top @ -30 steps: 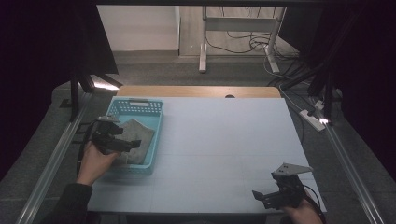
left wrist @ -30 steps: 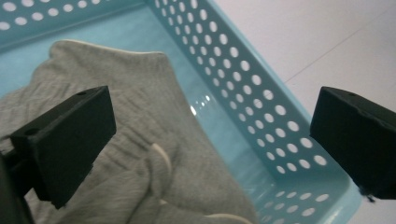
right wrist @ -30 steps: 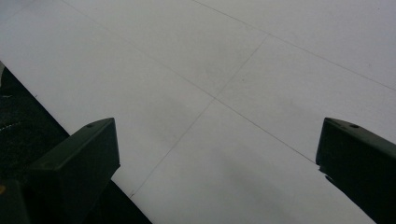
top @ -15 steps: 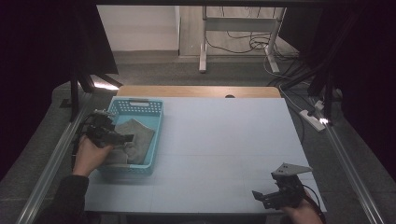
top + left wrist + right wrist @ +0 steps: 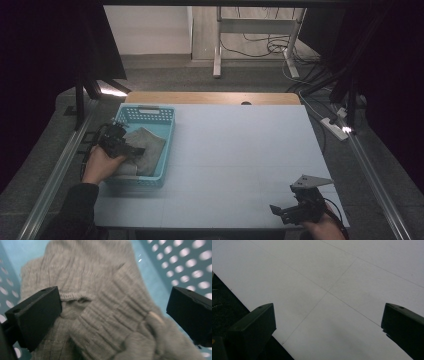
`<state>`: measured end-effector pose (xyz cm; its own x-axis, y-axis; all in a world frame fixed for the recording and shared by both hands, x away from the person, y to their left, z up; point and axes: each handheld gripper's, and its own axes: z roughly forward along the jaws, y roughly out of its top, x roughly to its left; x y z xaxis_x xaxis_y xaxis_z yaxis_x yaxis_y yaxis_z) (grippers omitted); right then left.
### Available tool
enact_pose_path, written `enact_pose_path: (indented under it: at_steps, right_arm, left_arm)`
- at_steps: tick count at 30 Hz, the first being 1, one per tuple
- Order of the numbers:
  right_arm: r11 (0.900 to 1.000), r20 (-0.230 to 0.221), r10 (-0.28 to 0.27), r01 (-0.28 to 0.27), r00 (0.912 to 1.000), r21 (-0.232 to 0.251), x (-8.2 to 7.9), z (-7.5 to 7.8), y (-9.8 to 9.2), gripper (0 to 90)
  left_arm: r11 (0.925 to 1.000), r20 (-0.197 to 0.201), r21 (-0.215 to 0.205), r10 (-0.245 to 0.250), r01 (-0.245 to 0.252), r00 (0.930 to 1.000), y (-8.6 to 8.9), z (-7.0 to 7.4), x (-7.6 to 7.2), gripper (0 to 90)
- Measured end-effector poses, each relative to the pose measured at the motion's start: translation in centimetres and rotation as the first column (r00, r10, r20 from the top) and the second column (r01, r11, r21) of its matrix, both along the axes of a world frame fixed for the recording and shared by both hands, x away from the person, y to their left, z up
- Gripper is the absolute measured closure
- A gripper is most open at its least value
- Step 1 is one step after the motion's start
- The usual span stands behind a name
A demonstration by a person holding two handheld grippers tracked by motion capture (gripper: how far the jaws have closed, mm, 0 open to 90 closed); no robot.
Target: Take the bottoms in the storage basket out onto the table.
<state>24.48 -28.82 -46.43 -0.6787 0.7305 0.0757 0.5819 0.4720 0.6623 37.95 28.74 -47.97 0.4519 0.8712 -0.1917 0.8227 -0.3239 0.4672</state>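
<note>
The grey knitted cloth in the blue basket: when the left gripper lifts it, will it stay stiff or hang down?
The grey knitted cloth lies in soft folds, so it will probably droop and stretch. Its ribbed knit looks rough, so it should hardly slip. The left gripper, open around it, may catch only one layer.

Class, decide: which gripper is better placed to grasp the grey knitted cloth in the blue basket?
Left. The left gripper hangs open over the grey knitted cloth; the right gripper is at the table's near edge.

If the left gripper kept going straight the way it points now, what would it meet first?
Most likely the grey knit cloth in the blue basket: the left gripper is open right over it, though how near is unclear.
</note>
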Motion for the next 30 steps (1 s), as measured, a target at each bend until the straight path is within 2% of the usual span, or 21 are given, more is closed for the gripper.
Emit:
enact_pose_path:
  at_steps: [3, 6, 9, 12, 14, 16, 23, 25, 30]
  right_arm:
    - [1.0, 0.001, 0.001, -0.001, 1.0, -0.001, 0.0, 0.0, 0.0, 0.0]
    - [1.0, 0.003, 0.002, -0.002, 1.0, 0.0, 0.0, 0.0, 0.1, 0.0]
    - [1.0, 0.003, 0.003, -0.003, 1.0, -0.002, 0.0, 0.0, 0.1, 0.0]
    - [1.0, 0.002, 0.003, -0.003, 1.0, -0.002, 0.0, 0.0, 0.1, 0.0]
    - [1.0, 0.001, 0.003, -0.003, 1.0, -0.003, 0.0, 0.0, 0.1, 0.0]
    - [1.0, 0.001, 0.005, -0.005, 1.0, -0.003, 0.0, 0.0, 0.1, 0.0]
    - [1.0, -0.001, 0.008, -0.008, 1.0, -0.011, 0.0, -0.1, 0.1, 0.0]
    - [1.0, -0.001, 0.009, -0.009, 1.0, -0.013, 0.0, -0.1, 0.2, 0.0]
    - [1.0, -0.001, 0.009, -0.009, 1.0, -0.013, 0.0, -0.1, 0.2, 0.0]
  left_arm:
    - [0.9999, -0.002, 0.012, 0.007, -0.007, 1.0, -0.1, -0.1, 0.2, 0.0]
    - [0.9993, -0.027, 0.037, 0.006, -0.005, 0.9996, -0.2, -0.4, 0.6, 0.0]
    - [0.9992, -0.054, 0.038, 0.012, -0.01, 0.9985, -0.3, -0.9, 1.0, 0.0]
    - [0.9984, -0.082, 0.057, 0.006, -0.002, 0.9966, -0.4, -1.5, 1.6, 0.0]
    - [0.9943, -0.092, 0.103, -0.016, 0.025, 0.9956, -1.0, -1.8, 1.7, 0.0]
    - [0.9859, -0.097, 0.161, -0.031, 0.047, 0.9948, -1.7, -2.2, 1.8, 0.0]
    - [0.9838, -0.117, 0.174, -0.023, 0.043, 0.9929, -1.9, -2.5, 2.1, 0.0]
    - [0.977, -0.12, 0.207, -0.026, 0.051, 0.9924, -2.0, -2.5, 2.1, 2.0]
    - [0.969, -0.13, 0.244, -0.008, 0.04, 0.9915, -2.1, -2.3, 2.2, 13.3]
